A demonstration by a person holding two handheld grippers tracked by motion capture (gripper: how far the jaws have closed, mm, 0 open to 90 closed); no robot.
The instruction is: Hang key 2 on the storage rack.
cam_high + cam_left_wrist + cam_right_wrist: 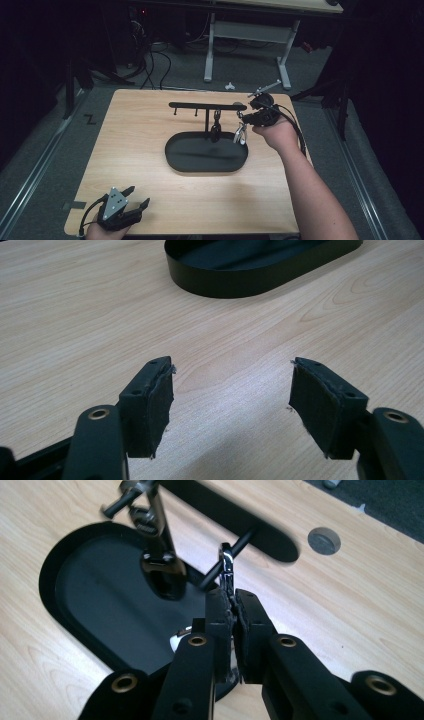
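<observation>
High view sits above the near edge, looking forward and down over the whole table [150, 200] and the floor beyond. Left gripper view hugs the wood low, facing the black tray [260, 270] from a little way off. Right gripper view looks down close onto that same tray [100, 615].

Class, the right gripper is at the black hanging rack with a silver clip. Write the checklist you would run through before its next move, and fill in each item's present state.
1. Right gripper shut on the silver clip: ok.
2. Clip's top loop at a peg of the rack: ok; whether it is fully hooked on, cannot tell.
3. Neighbouring black clip hangs apart from the silver one: ok.
4. Oval tray lies under the pegs to catch a drop: ok.
5. Left gripper open, resting at the near table edge, out of the way: ok.
</observation>
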